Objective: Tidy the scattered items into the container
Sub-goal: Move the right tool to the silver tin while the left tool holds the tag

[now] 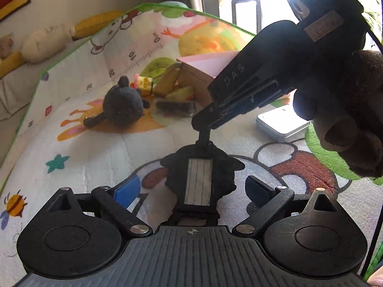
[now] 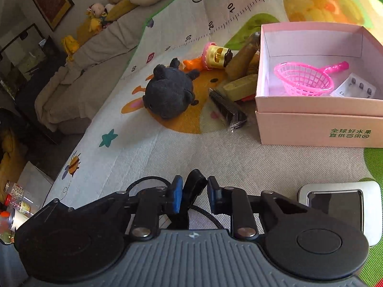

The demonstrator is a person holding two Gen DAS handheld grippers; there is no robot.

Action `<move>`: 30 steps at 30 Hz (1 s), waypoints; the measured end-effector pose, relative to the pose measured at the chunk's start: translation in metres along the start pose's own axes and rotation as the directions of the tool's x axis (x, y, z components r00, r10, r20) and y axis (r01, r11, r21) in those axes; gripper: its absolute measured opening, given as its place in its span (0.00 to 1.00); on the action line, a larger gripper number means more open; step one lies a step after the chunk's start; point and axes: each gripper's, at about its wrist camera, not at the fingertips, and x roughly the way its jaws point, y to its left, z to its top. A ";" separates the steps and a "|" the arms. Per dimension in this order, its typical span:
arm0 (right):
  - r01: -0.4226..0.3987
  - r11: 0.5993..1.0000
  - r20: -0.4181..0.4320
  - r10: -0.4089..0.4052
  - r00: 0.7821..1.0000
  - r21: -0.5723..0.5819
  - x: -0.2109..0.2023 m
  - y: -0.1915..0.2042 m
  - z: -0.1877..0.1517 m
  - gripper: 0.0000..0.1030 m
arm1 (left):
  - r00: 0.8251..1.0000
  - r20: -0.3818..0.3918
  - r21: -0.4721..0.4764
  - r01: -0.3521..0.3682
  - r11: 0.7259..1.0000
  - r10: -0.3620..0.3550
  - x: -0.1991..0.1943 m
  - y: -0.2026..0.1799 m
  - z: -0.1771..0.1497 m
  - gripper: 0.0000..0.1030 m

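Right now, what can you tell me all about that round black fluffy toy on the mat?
The black plush toy is round and fuzzy like soft fabric, dark grey-black all over. Small stubby ears or limbs stick out from its body. It lies tipped over on the colourful play mat, on an orange cartoon picture, left of the pink box. An orange and yellow toy sits just behind it, close to one stub. No hand-held gripper touches it; I cannot make out a face.

Fuzzy matt black plush toy (image 2: 168,93) at ten o'clock of the smooth pink cardboard box (image 2: 311,124); woven cloth mat (image 2: 215,157)
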 end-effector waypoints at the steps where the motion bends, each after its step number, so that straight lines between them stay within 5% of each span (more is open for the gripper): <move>1: -0.002 1.000 0.022 0.002 1.000 -0.020 -0.007 0.004 0.000 0.17 | 1.000 0.004 0.003 0.000 1.000 0.000 0.000 -0.001 0.000 0.95; 6: -0.028 0.991 0.104 0.041 0.994 -0.129 -0.048 0.029 0.002 0.17 | 1.000 0.018 0.042 0.002 0.999 -0.002 0.009 -0.011 0.000 0.95; 19: -0.084 0.976 0.126 0.111 0.986 -0.200 -0.080 0.053 -0.001 0.17 | 0.998 0.050 0.028 -0.042 0.999 0.040 0.011 -0.005 0.002 0.95; 23: -0.090 0.974 0.129 0.118 0.985 -0.206 -0.084 0.055 -0.002 0.17 | 0.997 0.060 0.010 -0.040 0.999 0.039 0.008 -0.001 0.006 0.75; 29: -0.081 0.977 0.143 0.110 0.984 -0.197 -0.089 0.051 -0.004 0.18 | 0.999 0.048 0.001 -0.014 1.000 0.014 0.006 -0.005 0.009 0.74; 30: -0.074 0.979 0.154 0.104 0.983 -0.188 -0.091 0.048 -0.004 0.24 | 0.999 0.046 0.001 -0.006 1.000 0.005 0.005 -0.006 0.010 0.74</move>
